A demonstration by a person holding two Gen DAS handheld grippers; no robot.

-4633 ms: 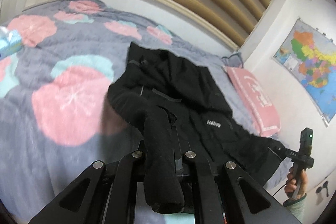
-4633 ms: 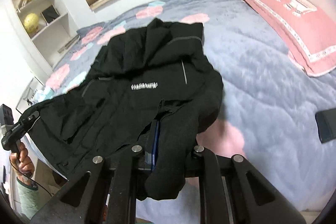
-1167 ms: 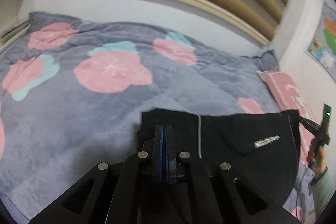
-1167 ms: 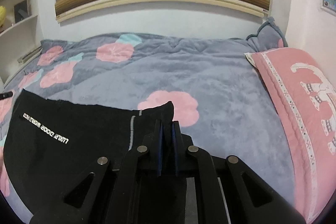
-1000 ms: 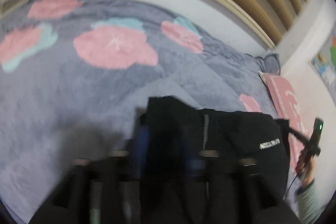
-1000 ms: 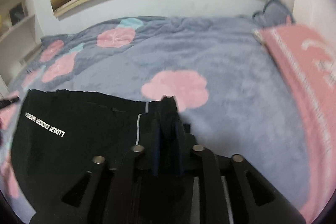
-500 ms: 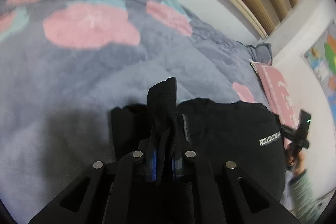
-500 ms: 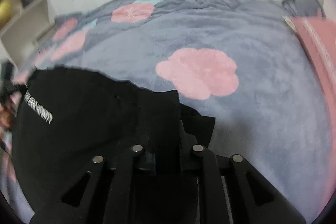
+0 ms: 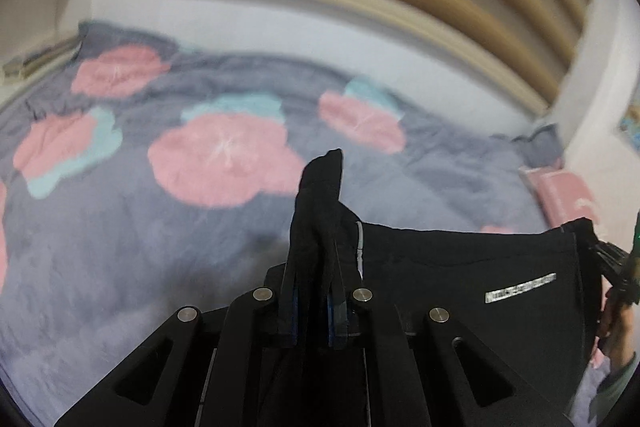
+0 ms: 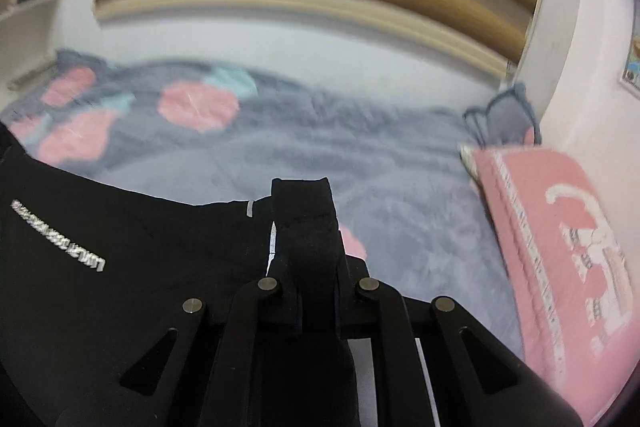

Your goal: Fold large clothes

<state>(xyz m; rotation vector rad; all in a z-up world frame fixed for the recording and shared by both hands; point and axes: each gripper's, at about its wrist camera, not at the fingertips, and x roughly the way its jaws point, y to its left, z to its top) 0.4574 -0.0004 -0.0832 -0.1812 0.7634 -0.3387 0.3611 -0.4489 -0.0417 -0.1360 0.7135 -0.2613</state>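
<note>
Grey bedspread (image 9: 120, 247) with pink blossoms fills your view, a pink pillow (image 10: 560, 239) at far right. Your left gripper (image 9: 314, 301) is clamped on one corner of the black jacket (image 9: 460, 267), your right gripper (image 10: 316, 303) pinches the other corner, the cloth stretched between them above the near bed edge.

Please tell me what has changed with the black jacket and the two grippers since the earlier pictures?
Both grippers let go, then closed again: the left gripper and right gripper now each pinch a corner of the black jacket, folded flatter and lifted between them. The flowered blanket and pink pillow stayed.
</note>
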